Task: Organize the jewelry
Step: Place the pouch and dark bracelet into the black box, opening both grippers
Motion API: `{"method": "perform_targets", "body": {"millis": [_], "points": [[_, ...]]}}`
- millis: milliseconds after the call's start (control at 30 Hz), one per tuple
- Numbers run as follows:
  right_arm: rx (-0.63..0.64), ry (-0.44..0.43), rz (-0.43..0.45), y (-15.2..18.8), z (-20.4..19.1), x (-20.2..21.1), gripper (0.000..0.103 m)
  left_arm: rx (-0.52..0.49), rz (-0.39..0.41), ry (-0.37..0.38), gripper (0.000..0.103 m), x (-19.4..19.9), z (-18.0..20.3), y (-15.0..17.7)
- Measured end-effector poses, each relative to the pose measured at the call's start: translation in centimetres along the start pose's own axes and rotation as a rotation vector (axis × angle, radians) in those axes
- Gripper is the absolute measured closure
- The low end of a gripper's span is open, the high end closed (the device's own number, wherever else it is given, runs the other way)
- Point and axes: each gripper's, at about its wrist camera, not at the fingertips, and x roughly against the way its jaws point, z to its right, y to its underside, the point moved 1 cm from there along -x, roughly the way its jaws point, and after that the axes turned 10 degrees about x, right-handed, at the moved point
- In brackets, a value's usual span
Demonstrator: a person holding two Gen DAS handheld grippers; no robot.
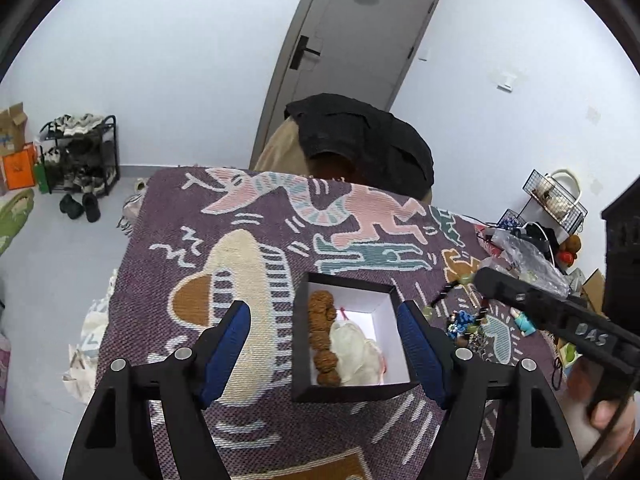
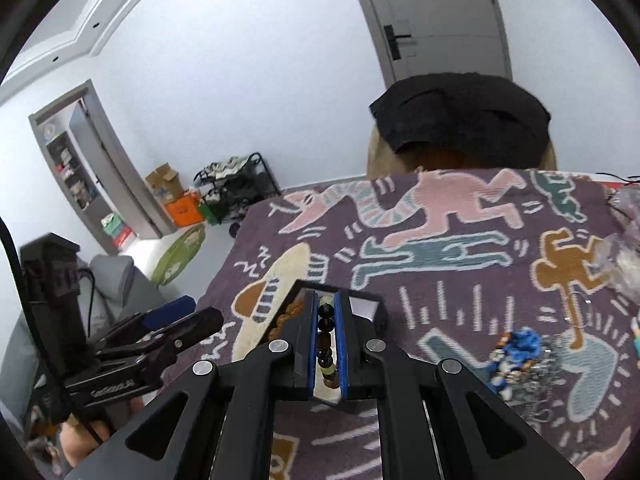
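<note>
My left tongs [image 1: 324,354] are black linkage arms with silver round pivot screws and ribbed blue pads [image 1: 226,354]; my right tongs [image 2: 327,334] match, their black body [image 1: 560,316] marked "DAS" in white

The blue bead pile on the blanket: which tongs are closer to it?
Right. The right tongs, shut on a dark bead bracelet, are beside the blue bead pile; the open left tongs straddle the black box, farther away.

In the right wrist view the closed black right gripper [image 2: 327,322] hides most of the black, white-lined jewelry box [image 2: 366,307], while the blurred tangle of blue and silver trinkets [image 2: 520,364] defies telling apart.
</note>
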Motion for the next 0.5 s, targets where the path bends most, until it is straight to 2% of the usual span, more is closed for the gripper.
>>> {"method": "perform_targets", "body": {"millis": [233, 300, 333, 367, 500], "points": [[0.005, 0.015, -0.066, 0.1, -1.0, -3.7, 0.093, 0.021, -0.011, -0.022, 0.026, -0.2, -1.5, 0.0], [0.003, -0.006, -0.084, 0.3, -1.0, -3.9, 0.073, 0.023, -0.012, -0.027, 0.026, -0.2, -1.5, 0.0], [0.002, -0.014, -0.086, 0.4, -1.0, -3.9, 0.048, 0.023, -0.012, -0.027, 0.024, -0.2, -1.4, 0.0], [0.0, -0.011, -0.072, 0.6, -0.9, -3.5, 0.032, 0.022, -0.01, -0.023, 0.023, -0.2, -1.3, 0.1], [-0.007, 0.003, -0.034, 0.9, -0.1, -1.6, 0.029, 0.004, 0.003, -0.012, 0.017, -0.1, -0.2, 0.2]]}}
